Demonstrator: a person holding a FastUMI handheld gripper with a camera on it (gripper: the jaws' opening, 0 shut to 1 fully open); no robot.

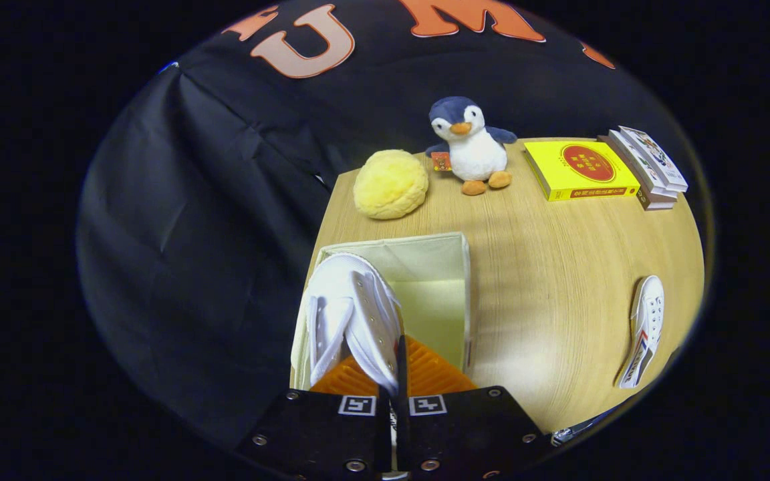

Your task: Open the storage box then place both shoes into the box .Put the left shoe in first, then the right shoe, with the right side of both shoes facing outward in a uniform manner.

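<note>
Spanning most of the view was the wood table (pixel 559 267), with everything else sitting on it. Box (pixel 448 267) stood open at the table's left edge, just ahead of the fingers, lining pale inside. Gripper (pixel 395 374) was clamped narrow on the heel of a white shoe (pixel 351 314), both fingers pressing on it, shoe hanging toe-forward over the box's left side. Second shoe (pixel 646 331) lay on its side well apart to the right, near the table edge. Beyond the box: yellow book (pixel 582 170), book stack (pixel 649 167) just beside it, penguin (pixel 468 147), yellow sponge (pixel 390 184).
</note>
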